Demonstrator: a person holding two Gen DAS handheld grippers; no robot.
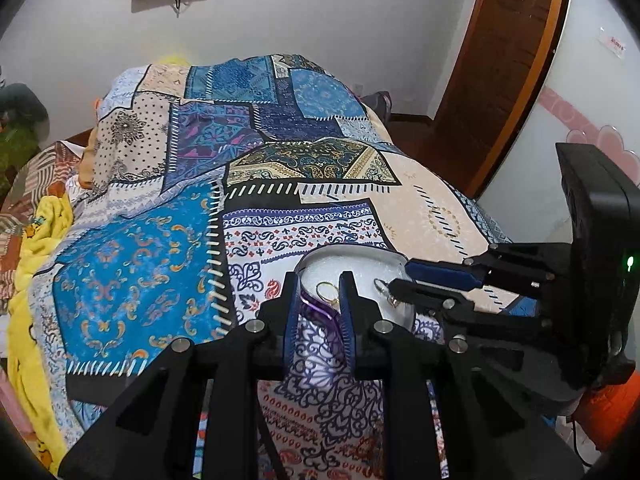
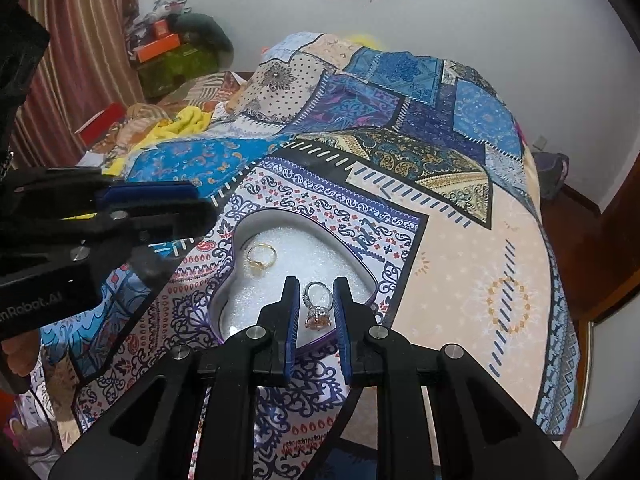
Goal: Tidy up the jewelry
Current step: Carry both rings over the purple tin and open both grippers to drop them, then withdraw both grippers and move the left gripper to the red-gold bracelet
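Over the heart-shaped box [image 2: 362, 258], the right hand-held gripper [image 2: 316, 298] pinches a silver ring [image 2: 318, 306].

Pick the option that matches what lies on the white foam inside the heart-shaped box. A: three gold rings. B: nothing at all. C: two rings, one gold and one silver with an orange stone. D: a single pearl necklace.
C: the right wrist view shows a gold ring and a silver ring with an orange stone on the foam of the heart-shaped box.
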